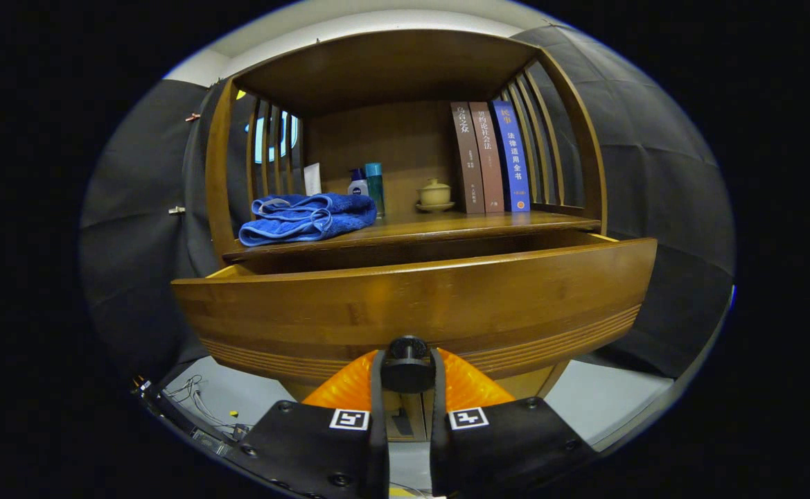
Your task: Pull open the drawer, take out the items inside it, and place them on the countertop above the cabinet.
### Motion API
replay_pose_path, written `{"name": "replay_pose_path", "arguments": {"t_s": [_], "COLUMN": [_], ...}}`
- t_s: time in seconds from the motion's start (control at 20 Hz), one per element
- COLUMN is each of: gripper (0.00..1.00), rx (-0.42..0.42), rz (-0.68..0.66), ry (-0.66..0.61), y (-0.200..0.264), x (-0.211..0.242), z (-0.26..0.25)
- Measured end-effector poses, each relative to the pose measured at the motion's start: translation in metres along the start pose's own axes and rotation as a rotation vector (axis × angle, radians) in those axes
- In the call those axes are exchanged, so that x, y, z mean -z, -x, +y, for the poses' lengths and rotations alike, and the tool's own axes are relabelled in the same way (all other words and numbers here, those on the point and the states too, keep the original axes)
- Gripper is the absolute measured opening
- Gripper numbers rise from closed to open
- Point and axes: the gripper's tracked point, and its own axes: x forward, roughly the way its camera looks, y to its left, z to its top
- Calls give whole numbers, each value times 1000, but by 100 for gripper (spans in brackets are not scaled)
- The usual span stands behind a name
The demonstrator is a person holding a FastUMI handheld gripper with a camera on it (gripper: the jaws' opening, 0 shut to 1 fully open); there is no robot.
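The wooden drawer (411, 305) of the cabinet stands pulled out toward me, its front panel wide across the view. Its inside is hidden below the front's top edge. My gripper (408, 367) is shut on the drawer's round dark knob (407, 362), one finger pressing each side of it. Above the drawer lies the wooden countertop (446, 223), beneath a slatted shelf frame. A folded blue towel (307, 216) rests on the countertop's left part.
At the back of the countertop stand a white tube (312, 179), two small bottles (368, 183), a lidded cup on a saucer (435, 194) and three upright books (491, 158). Cables (193, 395) lie on the floor at the lower left.
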Motion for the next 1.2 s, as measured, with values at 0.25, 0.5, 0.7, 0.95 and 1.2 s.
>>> {"name": "replay_pose_path", "arguments": {"t_s": [0.25, 0.5, 0.7, 0.95, 1.2], "gripper": [27, 27, 27, 68, 99], "rx": [-6, -11, -7, 16, 23], "rz": [11, 18, 19, 76, 76], "ry": [-13, -14, -15, -2, -23], "y": [32, 55, 62, 59, 79], "x": [7, 16, 21, 30, 7], "z": [-1, -2, -2, -9, -19]}}
